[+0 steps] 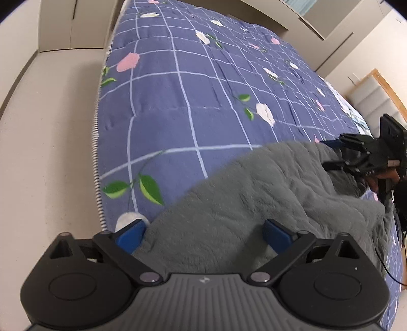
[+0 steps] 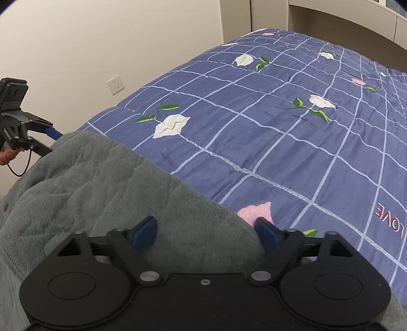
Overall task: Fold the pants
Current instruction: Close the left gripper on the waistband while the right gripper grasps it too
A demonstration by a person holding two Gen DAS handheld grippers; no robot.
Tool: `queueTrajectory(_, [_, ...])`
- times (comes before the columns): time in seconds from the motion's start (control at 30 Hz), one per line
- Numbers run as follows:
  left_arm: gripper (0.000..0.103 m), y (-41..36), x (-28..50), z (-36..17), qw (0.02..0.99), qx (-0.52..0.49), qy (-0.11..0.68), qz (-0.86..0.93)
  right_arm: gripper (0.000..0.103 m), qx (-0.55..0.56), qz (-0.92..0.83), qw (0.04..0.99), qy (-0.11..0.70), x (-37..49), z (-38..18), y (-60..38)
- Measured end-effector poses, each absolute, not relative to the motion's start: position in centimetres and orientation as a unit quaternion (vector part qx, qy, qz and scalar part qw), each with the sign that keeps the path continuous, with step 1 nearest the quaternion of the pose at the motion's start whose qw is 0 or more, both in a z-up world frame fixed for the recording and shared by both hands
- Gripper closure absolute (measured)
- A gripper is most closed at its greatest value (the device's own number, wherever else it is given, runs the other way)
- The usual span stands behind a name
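The grey fleece pants [image 1: 254, 193] lie on a blue checked quilt [image 1: 193, 84] on the bed. My left gripper [image 1: 203, 233] is open, its blue fingers [image 1: 131, 235] spread wide over one end of the pants, fabric lying between them. My right gripper [image 2: 204, 234] is open too, its blue fingers [image 2: 145, 233] spread over the other end of the pants [image 2: 101, 183]. Each gripper shows in the other's view, the right one [image 1: 330, 152] and the left one [image 2: 51, 141], at the far edge of the grey fabric.
The quilt [image 2: 279, 127] with white and pink flowers covers the whole bed. The bed's edge with a zipper [image 1: 95, 157] drops to a pale floor [image 1: 45, 152] on the left. A wall with a socket [image 2: 115, 84] and cabinets [image 2: 343, 17] stand behind.
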State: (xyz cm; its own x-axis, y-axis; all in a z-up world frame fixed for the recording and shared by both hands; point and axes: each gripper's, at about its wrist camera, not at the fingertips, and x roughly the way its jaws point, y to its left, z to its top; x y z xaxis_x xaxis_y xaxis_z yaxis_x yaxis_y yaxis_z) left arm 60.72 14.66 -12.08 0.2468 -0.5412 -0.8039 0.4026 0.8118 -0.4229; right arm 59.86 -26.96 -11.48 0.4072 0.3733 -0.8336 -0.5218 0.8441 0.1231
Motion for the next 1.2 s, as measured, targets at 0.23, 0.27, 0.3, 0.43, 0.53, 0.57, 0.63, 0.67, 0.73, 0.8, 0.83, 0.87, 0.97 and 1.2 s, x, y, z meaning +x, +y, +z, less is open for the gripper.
queueTrajectory(0.23, [0.045,14.2,58.3,-10.2,0.809,-0.037,0.526,-0.261,0.082,-0.126,0.275,0.831,0.466,58.3,-10.5,-25.9])
queueTrajectory(0.27, [0.049,14.1,57.7,-9.8,0.814,-0.030,0.521,-0.255,0.085,-0.138,0.275,0.832,0.462,57.9,-10.4,-25.5])
queueTrajectory(0.3, [0.061,13.8,57.3,-9.4,0.819,-0.022,0.517,-0.247,0.085,-0.149,0.273,0.833,0.458,57.6,-10.3,-25.2])
queueTrajectory(0.43, [0.084,13.0,55.8,-8.3,0.836,0.005,0.508,-0.207,0.088,-0.175,0.246,0.846,0.440,56.6,-9.4,-24.3])
queueTrajectory(0.53, [0.087,12.7,55.4,-7.2,0.842,-0.003,0.510,-0.175,0.088,-0.197,0.228,0.855,0.422,56.1,-8.3,-23.6])
queueTrajectory(0.57, [0.087,12.6,55.2,-6.8,0.846,0.003,0.507,-0.166,0.088,-0.208,0.223,0.858,0.414,56.1,-7.9,-23.3])
queueTrajectory(0.63, [0.088,12.6,54.9,-5.9,0.853,0.006,0.500,-0.147,0.088,-0.224,0.213,0.867,0.390,56.2,-6.9,-22.7])
queueTrajectory(0.67, [0.088,12.6,54.7,-5.4,0.857,0.006,0.496,-0.138,0.088,-0.229,0.208,0.873,0.378,56.3,-6.2,-22.5])
queueTrajectory(0.73, [0.088,12.7,54.4,-4.5,0.867,0.006,0.482,-0.127,0.088,-0.245,0.189,0.887,0.343,56.8,-4.8,-21.8])
queueTrajectory(0.8, [0.088,12.8,54.3,-4.1,0.872,-0.001,0.474,-0.122,0.088,-0.259,0.172,0.897,0.313,57.2,-4.0,-21.2])
queueTrajectory(0.83, [0.088,12.8,54.2,-4.1,0.873,-0.004,0.472,-0.121,0.088,-0.263,0.164,0.901,0.303,57.3,-3.9,-20.9])
queueTrajectory(0.87, [0.088,12.6,54.2,-4.2,0.873,-0.002,0.473,-0.119,0.088,-0.266,0.159,0.903,0.299,57.6,-4.0,-20.7])
queueTrajectory(0.97, [0.088,12.2,53.7,-4.3,0.873,0.006,0.473,-0.117,0.088,-0.276,0.151,0.901,0.297,57.6,-4.9,-20.3])
queueTrajectory(1.2, [0.088,12.2,51.1,-2.0,0.886,0.003,0.445,-0.129,0.088,-0.261,0.155,0.918,0.254,53.8,-2.8,-22.2])
